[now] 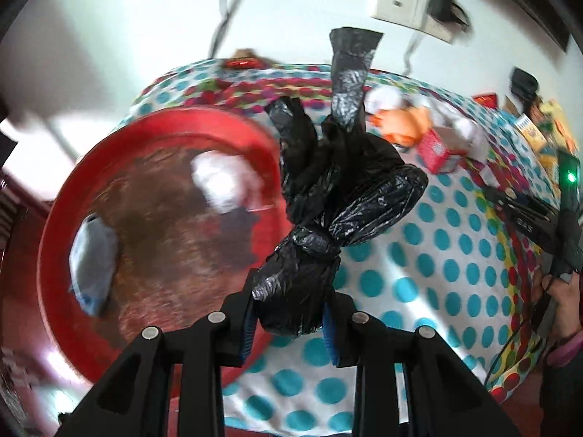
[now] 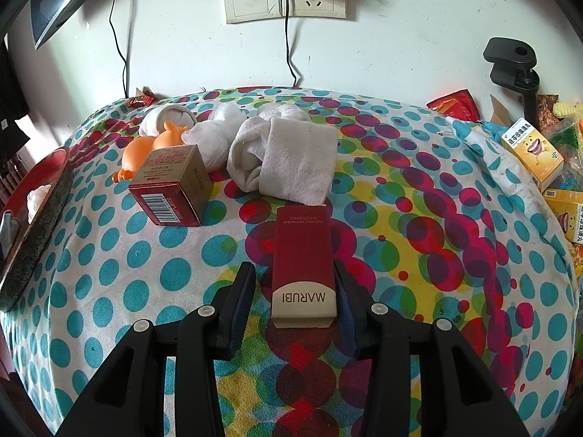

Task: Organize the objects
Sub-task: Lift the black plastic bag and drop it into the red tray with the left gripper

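My left gripper (image 1: pixel 289 322) is shut on a knotted black plastic bag (image 1: pixel 328 189) and holds it in the air beside the red round tray (image 1: pixel 73 196), which holds a white wad (image 1: pixel 226 178) and a pale blue-grey item (image 1: pixel 93 258). My right gripper (image 2: pixel 295 298) is open, its fingers on either side of a tall red MARUBI box (image 2: pixel 304 258) that lies on the dotted cloth (image 2: pixel 109 291); the right finger is close to the box, the left stands apart. The tray's edge shows at the left of the right wrist view (image 2: pixel 40 218).
A squat red-gold box (image 2: pixel 173 191), an orange toy (image 2: pixel 145 151), white socks and a folded white towel (image 2: pixel 295 160) lie at the back of the cloth. Yellow cartons (image 2: pixel 533 153) and snack packs sit at the right. A wall with sockets (image 2: pixel 284 0) and cables stands behind.
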### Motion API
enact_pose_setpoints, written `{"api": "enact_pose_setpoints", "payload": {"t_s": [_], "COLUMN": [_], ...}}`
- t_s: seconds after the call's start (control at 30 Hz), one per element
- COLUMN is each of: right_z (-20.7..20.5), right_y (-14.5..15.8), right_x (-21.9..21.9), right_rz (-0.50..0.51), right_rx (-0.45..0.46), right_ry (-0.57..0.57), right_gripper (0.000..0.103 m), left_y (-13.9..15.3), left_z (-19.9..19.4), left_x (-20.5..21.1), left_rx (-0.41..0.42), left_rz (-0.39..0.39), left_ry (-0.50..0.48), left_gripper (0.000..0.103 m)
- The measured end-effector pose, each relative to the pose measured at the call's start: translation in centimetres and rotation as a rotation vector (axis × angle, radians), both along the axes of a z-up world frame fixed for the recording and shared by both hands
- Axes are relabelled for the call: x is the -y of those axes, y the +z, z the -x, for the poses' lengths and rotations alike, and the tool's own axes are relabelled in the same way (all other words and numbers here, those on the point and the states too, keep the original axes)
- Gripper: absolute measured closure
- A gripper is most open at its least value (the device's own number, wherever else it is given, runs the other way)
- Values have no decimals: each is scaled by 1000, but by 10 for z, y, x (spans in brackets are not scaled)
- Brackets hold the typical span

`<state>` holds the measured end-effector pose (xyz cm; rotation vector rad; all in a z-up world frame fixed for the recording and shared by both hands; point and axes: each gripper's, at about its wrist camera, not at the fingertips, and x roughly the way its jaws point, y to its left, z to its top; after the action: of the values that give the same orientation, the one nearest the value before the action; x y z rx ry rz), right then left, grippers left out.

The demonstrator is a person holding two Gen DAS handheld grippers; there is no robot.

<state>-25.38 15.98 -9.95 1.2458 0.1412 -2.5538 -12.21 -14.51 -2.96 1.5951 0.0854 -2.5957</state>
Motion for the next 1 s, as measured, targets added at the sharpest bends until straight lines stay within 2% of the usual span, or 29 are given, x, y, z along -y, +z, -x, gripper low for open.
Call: {"api": "enact_pose_setpoints", "payload": {"t_s": [0.33, 0.53, 1.0], "right_z": [0, 0, 0], "right_y": [0, 0, 0], "right_x": [1, 1, 2], "right_rz": [-4, -4, -10], "right_rx": [-1, 0, -2], "right_ry": [1, 1, 2], "right_gripper": [62, 62, 62], "left_y": [-9, -20, -33], "left_z": [-17, -26, -27], "left_x": [69, 96, 152], "left_rx": [44, 79, 87], "left_rz": [-8, -22, 8], "left_ry": [163, 232, 388], "left_gripper": [73, 73, 73]}}
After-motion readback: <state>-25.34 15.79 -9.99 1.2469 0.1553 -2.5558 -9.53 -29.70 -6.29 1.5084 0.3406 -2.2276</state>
